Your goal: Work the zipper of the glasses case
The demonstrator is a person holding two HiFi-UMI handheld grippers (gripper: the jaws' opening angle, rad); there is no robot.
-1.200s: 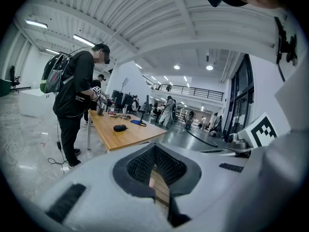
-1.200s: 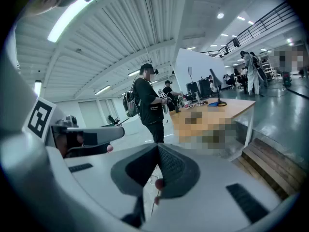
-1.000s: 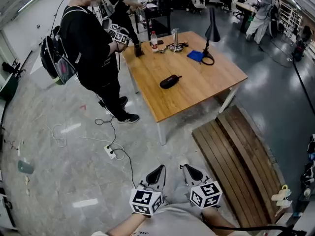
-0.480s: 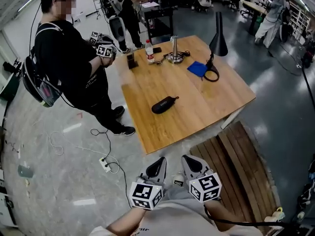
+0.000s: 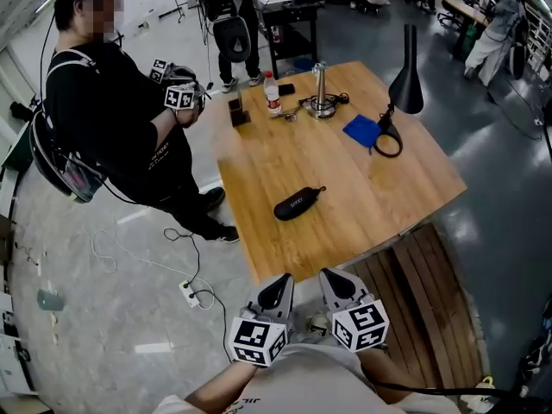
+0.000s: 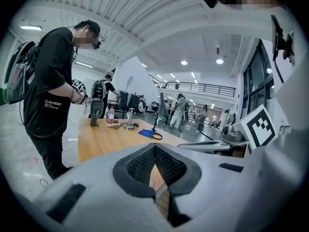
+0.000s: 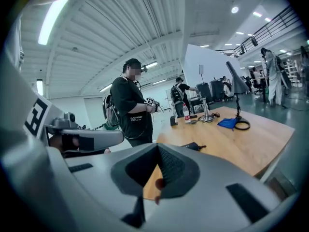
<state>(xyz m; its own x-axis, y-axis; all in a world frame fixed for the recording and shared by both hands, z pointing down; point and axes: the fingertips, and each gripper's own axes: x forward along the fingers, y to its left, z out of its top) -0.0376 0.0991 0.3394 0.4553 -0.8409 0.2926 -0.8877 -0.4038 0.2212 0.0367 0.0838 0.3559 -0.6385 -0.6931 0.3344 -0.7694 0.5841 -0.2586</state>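
The black glasses case lies zipped on the wooden table, near its front left part; it also shows in the right gripper view as the case beyond the jaws. My left gripper and right gripper hang side by side close to my body, short of the table's near edge and well away from the case. Both are shut with nothing in them. In the left gripper view the left gripper has its jaws pressed together, and so does the right gripper in its own view.
A person with a backpack stands at the table's left, holding marked grippers. At the back of the table are a black lamp, a blue cloth, a bottle and a metal stand. A slatted wooden bench lies at right; a power strip is on the floor.
I have come closer to the table, so the case and table sit nearer and lower in the head view. Both grippers stay shut in front of me.
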